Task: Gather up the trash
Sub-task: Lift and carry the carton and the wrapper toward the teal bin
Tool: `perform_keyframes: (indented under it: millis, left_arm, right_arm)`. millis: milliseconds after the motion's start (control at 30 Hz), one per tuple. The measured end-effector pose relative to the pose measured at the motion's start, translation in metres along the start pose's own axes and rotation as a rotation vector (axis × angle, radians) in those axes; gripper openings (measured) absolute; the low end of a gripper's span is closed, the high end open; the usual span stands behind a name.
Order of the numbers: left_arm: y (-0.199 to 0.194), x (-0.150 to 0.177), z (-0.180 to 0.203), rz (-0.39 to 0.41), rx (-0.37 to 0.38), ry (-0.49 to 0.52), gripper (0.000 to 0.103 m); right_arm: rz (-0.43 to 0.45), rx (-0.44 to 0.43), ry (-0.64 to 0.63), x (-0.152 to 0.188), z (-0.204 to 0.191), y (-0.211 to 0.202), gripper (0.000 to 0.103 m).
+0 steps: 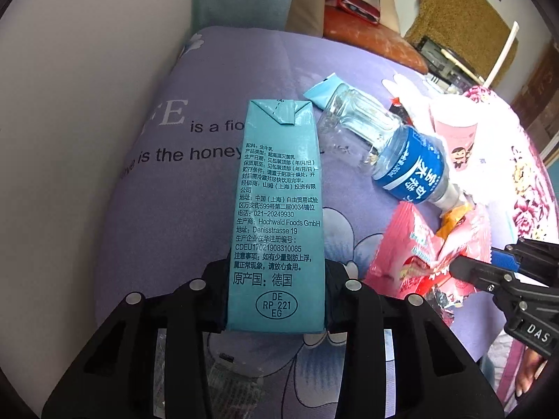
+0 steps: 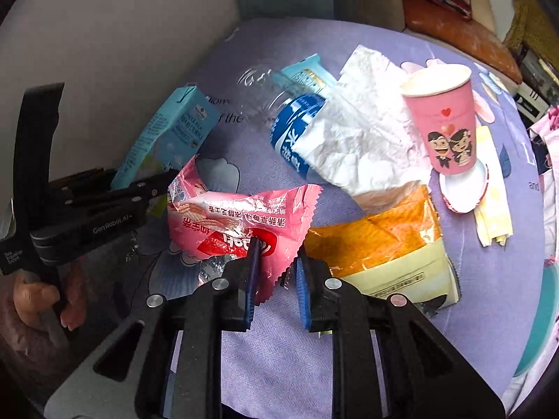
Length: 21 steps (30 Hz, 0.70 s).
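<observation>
I see a purple printed cloth [image 2: 279,349] over the work surface. A tissue [image 2: 360,139] hides much of the water bottle [image 2: 290,129]. My left gripper [image 1: 276,300] is clamped on the teal milk carton [image 1: 279,209]. My right gripper [image 2: 276,279] stands narrowly parted around the pink wrapper's [image 2: 241,216] edge; actual contact is unclear. A pink cup [image 2: 443,118] stands beyond the orange bag [image 2: 377,237].

Milk carton [image 1: 276,216]: smooth coated paperboard, slight sheen. Water bottle [image 1: 377,139]: clear glossy plastic. Pink wrapper [image 2: 244,223]: glossy crinkled film. Tissue [image 2: 360,139]: matt creased paper. Bed sheet [image 1: 174,209]: matt woven cloth.
</observation>
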<state>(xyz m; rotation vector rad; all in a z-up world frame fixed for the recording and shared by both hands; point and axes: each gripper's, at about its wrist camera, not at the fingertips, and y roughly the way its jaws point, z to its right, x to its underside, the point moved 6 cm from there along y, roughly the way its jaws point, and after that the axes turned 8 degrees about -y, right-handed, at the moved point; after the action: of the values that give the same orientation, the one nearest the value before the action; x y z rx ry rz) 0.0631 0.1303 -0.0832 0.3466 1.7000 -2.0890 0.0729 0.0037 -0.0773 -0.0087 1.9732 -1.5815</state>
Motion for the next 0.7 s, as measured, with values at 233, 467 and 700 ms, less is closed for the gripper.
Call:
perform_keyframes:
  millis: [233, 467, 700]
  left_arm:
    - [-0.03, 0.002, 0.026, 0.019, 0.088, 0.008, 0.038]
    - [-0.039, -0.002, 0.072, 0.019, 0.12, 0.083, 0.038]
    - [-0.024, 0.008, 0.148, -0.026, 0.16, 0.21, 0.038]
  right_arm:
    - [0.061, 0.031, 0.088, 0.018, 0.05, -0.036, 0.018]
    - [0.12, 0.063, 0.19, 0.042, 0.095, -0.07, 0.018]
    - [0.161, 0.101, 0.309, 0.077, 0.16, -0.089, 0.018]
